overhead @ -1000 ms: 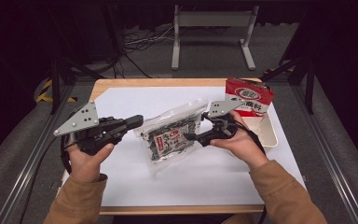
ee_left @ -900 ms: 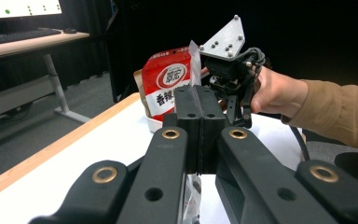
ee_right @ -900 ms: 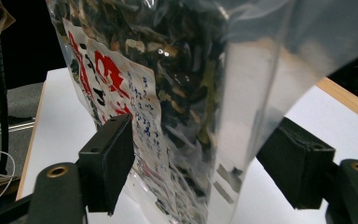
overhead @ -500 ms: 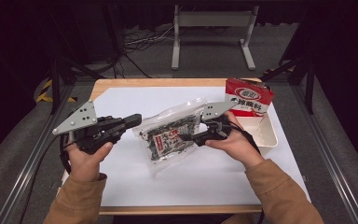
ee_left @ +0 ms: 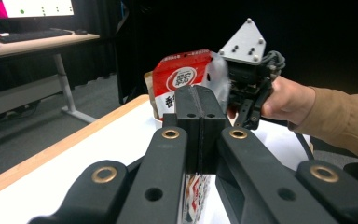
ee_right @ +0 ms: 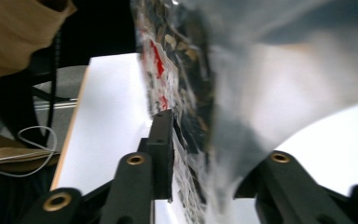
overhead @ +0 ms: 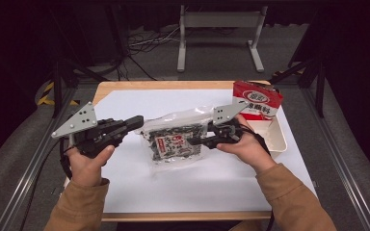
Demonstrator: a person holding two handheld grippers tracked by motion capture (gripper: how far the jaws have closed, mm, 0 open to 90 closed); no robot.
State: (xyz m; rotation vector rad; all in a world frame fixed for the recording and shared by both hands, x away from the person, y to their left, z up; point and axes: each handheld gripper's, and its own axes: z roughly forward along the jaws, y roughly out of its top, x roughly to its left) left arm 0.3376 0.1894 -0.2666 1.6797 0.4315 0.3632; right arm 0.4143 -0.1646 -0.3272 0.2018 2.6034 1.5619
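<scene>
A clear snack bag [overhead: 176,142] with dark contents and a red label hangs between both grippers over the white sheet. My left gripper [overhead: 138,121] is shut on the bag's left edge. In the left gripper view its jaws [ee_left: 199,100] are pressed together, with the bag's film above and below them. My right gripper [overhead: 192,141] reaches in from the bag's right side. Its jaws have just been closing, with the bag [ee_right: 186,93] between them [ee_right: 205,140]. The left pad [ee_right: 163,149] lies beside the print; the other pad is hidden behind the film and a gap remains.
A red snack packet [overhead: 256,98] stands in a white tray [overhead: 277,139] at the table's right; it is also in the left gripper view [ee_left: 177,79]. A white sheet [overhead: 197,192] covers the wooden table. Metal rails run along both sides.
The right gripper's jaws have narrowed around the bag's right side. The left gripper and the bag stay where they were.
</scene>
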